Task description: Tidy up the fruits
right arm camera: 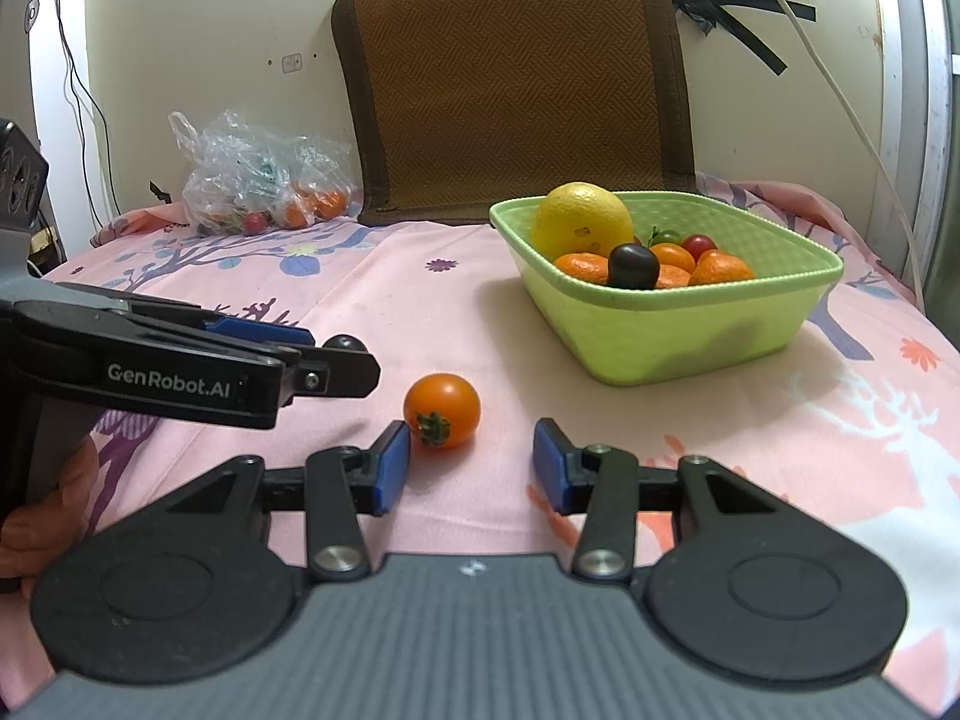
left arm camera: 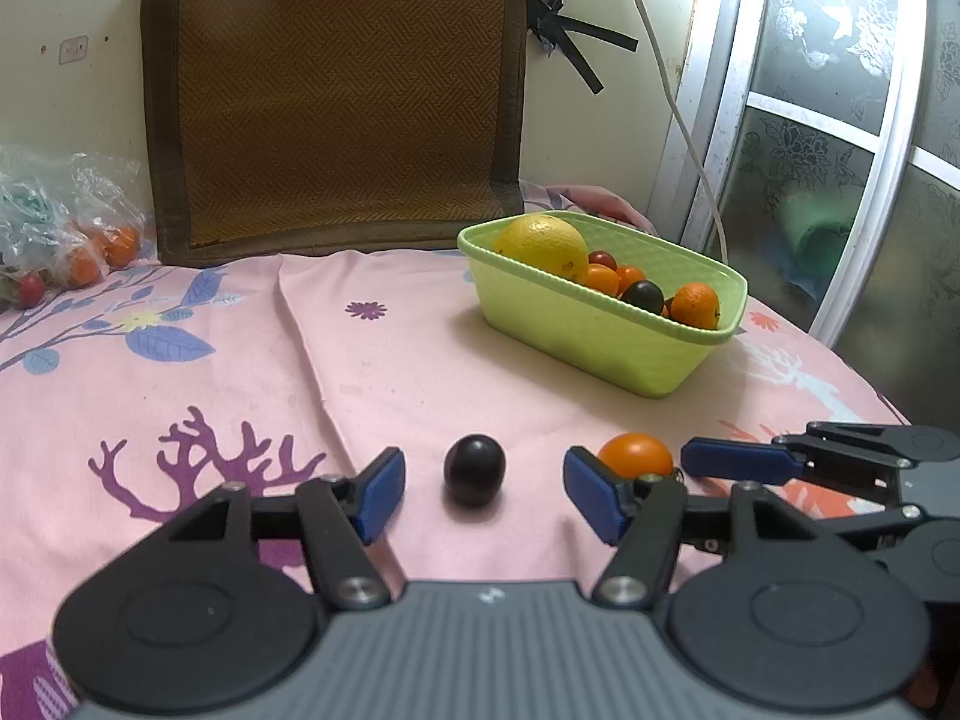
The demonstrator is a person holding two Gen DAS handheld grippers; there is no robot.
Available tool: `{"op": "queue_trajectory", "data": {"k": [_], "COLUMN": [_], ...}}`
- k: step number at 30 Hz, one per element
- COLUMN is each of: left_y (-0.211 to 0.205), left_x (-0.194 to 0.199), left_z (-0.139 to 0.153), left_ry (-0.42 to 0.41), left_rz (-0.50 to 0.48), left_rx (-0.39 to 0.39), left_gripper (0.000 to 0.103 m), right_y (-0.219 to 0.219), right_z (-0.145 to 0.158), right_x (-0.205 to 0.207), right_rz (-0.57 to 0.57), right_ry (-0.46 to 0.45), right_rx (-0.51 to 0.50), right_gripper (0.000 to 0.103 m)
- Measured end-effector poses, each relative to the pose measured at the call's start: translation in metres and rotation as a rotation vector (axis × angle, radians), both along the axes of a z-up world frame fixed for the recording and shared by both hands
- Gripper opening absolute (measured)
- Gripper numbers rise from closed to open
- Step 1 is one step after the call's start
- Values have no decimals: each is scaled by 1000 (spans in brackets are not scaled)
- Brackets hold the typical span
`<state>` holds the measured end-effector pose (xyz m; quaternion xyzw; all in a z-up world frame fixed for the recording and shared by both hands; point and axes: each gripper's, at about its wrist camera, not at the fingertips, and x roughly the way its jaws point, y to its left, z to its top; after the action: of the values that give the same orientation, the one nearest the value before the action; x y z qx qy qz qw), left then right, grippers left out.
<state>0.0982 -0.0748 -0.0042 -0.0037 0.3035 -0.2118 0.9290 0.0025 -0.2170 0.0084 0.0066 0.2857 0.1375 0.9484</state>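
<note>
A dark round fruit (left arm camera: 474, 471) lies on the pink cloth between the blue pads of my left gripper (left arm camera: 486, 495), which stands open with a gap on both sides of the fruit. An orange tomato (right arm camera: 442, 411) rests just ahead of my right gripper (right arm camera: 472, 468), close to its left pad. This gripper is open too. The same orange tomato (left arm camera: 636, 455) shows behind my left gripper's right finger. A light green basket (right arm camera: 660, 330) at the back right holds a big yellow citrus (right arm camera: 582, 219), mandarins, small tomatoes and another dark fruit.
A clear plastic bag (right arm camera: 258, 180) with more fruit sits at the back left by the wall. A brown woven mat (left arm camera: 336, 96) leans on the wall behind the table. A white cable (left arm camera: 678, 114) hangs beside a frosted glass door (left arm camera: 828, 120) on the right.
</note>
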Motion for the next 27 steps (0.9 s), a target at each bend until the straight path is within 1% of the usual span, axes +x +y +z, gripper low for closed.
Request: {"op": "queue_trajectory", "data": {"k": [27], "left_y": [-1], "left_x": [1], "left_z": [-1], "left_ry": [5], "left_rz": [-4], "left_rx": [-6], "left_gripper": [63], "right_y": [0], "right_z": [0], "right_x": [0], "right_rz": [-1], "right_ry": [-1], "right_rx": [1], "right_gripper": [48]}}
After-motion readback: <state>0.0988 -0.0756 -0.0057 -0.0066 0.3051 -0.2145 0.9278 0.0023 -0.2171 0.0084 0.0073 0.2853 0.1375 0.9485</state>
